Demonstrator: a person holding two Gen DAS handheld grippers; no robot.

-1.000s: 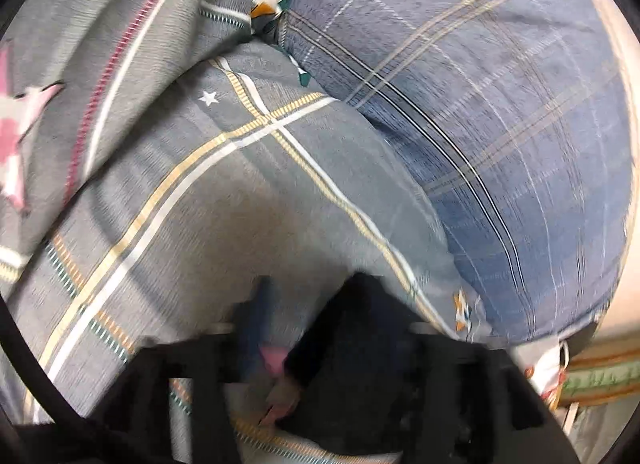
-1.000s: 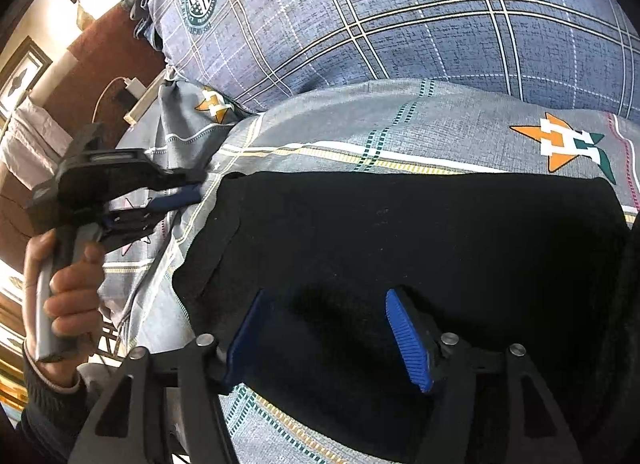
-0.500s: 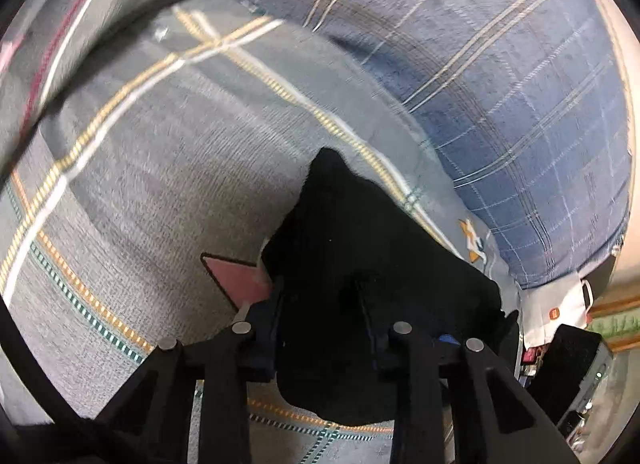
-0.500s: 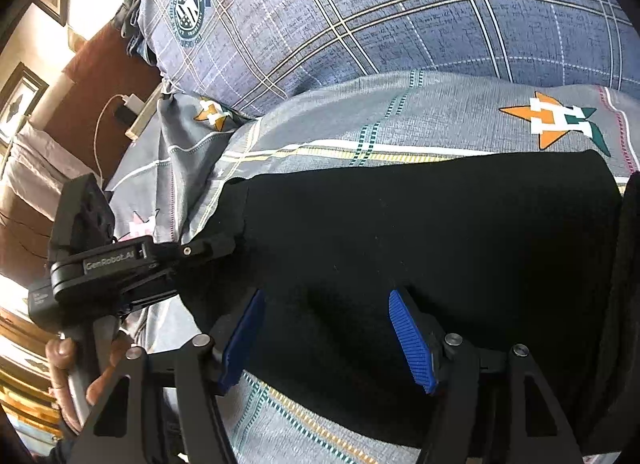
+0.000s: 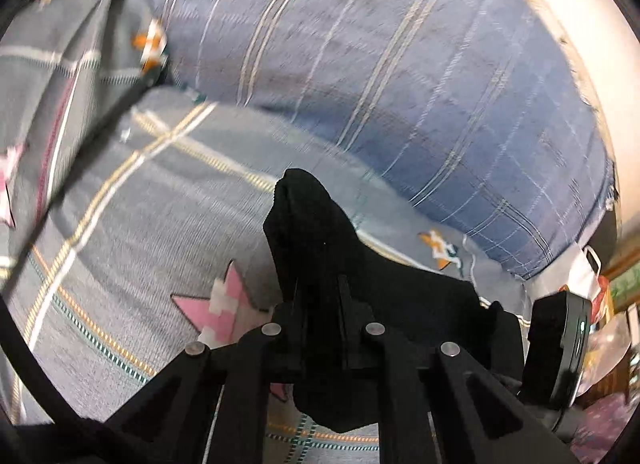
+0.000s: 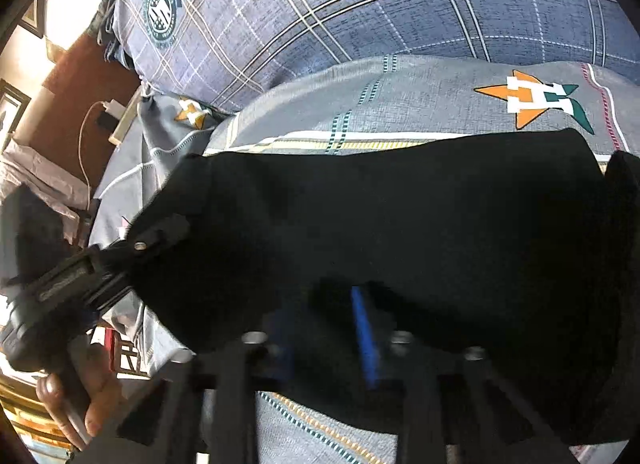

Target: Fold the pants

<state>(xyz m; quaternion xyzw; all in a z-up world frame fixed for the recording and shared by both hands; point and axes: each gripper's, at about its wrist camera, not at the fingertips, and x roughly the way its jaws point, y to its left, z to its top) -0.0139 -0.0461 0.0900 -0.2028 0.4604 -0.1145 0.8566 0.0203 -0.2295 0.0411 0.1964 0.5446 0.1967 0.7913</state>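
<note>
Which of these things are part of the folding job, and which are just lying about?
Part of the job:
- black pants
- left gripper, shut on a corner of the pants
- right gripper, pinching the near edge

Just lying about:
- blue checked pillow
- grey bedsheet
- white charger with cable

Right gripper [image 6: 324, 328]: fingers motion-blurred, the pad at 7 o'clock smeared into the black pants [image 6: 400, 224]. Pants cut off at 3 o'clock. Left gripper [image 5: 318, 296]: pads hidden in cloth. Grey bedsheet [image 5: 132, 204] blurred at 9 o'clock.
</note>
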